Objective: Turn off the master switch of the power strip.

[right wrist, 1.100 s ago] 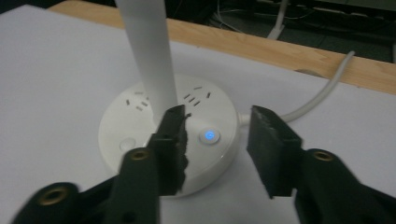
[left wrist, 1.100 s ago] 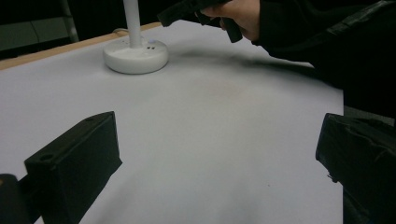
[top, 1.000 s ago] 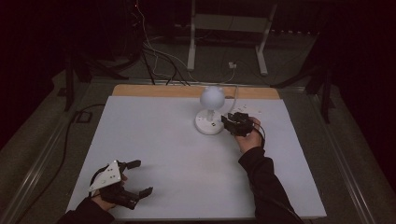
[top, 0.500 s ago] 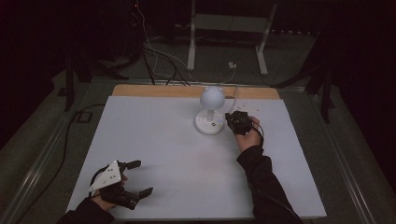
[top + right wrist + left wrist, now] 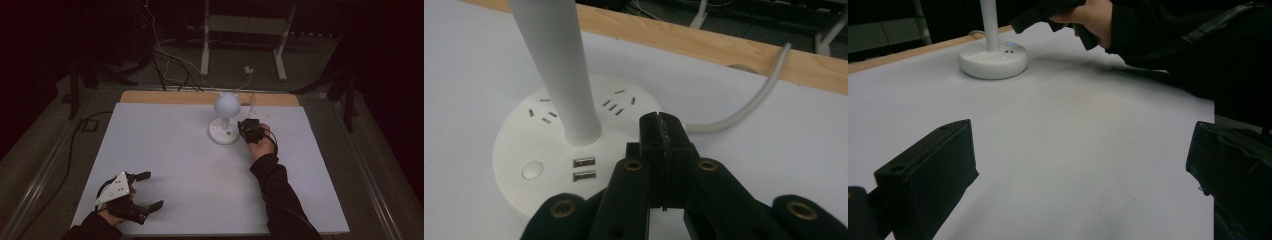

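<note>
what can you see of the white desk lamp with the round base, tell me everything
The white desk lamp with a round base stands upright at the far middle of the white table, near its wooden edge. It looks like smooth plastic: a slim stem rises from the base to a globe head. The base top carries socket slots, two USB ports and a round button. A white cable leaves its back. The shut right gripper hovers by the base; contact is unclear.

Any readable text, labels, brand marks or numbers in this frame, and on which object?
None can be read.
White round lamp base: sockets, two USB ports and a round button, no print visible.
White table cover: blank.
Grey three-cornered plate on the left gripper: small dark dots, no lettering legible.
</note>
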The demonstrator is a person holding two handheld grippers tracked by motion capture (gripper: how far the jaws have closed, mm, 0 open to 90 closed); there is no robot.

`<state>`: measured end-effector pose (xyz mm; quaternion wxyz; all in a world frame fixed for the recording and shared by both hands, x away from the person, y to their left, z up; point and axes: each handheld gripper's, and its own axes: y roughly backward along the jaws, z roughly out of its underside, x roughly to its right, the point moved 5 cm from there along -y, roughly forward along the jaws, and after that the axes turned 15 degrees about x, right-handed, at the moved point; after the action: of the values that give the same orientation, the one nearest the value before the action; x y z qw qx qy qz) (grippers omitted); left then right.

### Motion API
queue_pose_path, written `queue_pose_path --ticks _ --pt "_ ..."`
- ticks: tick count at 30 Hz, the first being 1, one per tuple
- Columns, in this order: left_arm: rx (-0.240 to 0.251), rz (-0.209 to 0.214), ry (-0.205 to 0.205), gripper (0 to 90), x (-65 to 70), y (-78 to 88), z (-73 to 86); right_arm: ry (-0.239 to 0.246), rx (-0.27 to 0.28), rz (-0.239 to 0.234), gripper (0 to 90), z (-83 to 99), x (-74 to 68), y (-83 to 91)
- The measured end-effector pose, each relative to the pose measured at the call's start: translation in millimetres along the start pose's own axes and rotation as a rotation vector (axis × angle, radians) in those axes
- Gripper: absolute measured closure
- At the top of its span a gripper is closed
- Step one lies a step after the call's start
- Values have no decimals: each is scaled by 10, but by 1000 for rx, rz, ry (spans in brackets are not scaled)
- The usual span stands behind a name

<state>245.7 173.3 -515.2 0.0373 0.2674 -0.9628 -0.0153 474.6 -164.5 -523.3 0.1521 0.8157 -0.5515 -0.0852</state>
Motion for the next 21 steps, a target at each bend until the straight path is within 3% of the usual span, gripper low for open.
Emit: queue_pose_path --ticks 21 --pt "5 -1 6 4 -5 7 -4 2 -8 5 900 98 -58 -152"
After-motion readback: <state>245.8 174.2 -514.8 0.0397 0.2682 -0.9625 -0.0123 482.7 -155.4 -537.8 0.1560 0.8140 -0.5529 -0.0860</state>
